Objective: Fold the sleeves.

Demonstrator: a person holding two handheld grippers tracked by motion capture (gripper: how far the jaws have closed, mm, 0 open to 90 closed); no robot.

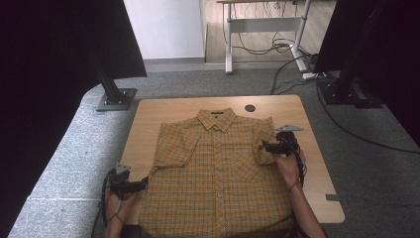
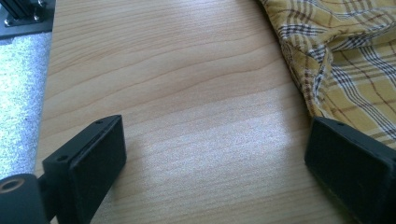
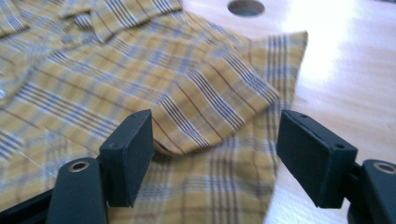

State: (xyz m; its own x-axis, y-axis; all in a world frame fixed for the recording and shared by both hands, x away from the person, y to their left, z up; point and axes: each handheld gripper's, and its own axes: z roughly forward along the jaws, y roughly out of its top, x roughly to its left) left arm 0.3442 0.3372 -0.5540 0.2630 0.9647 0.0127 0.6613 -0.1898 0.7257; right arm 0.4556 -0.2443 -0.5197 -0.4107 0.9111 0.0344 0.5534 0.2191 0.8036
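Observation:
A yellow plaid short-sleeved shirt (image 1: 218,163) lies flat on the wooden table (image 1: 148,114), front up and collar at the far side. My left gripper (image 1: 144,183) rests at the table's near left, beside the shirt's side edge. Its jaws stand wide open over bare wood (image 2: 215,163), with the shirt's edge (image 2: 355,70) just past the right-hand jaw. My right gripper (image 1: 265,147) is at the shirt's right sleeve and points left. It is open (image 3: 215,154), and the sleeve (image 3: 210,107), folded inward over the body, lies between and ahead of the jaws, untouched by the pads.
A round cable hole (image 1: 250,108) sits in the table beyond the collar, also visible in the right gripper view (image 3: 246,7). Bare wood runs along the table's left and right margins. Black stand bases (image 1: 116,99) and cables lie on the grey carpet beyond.

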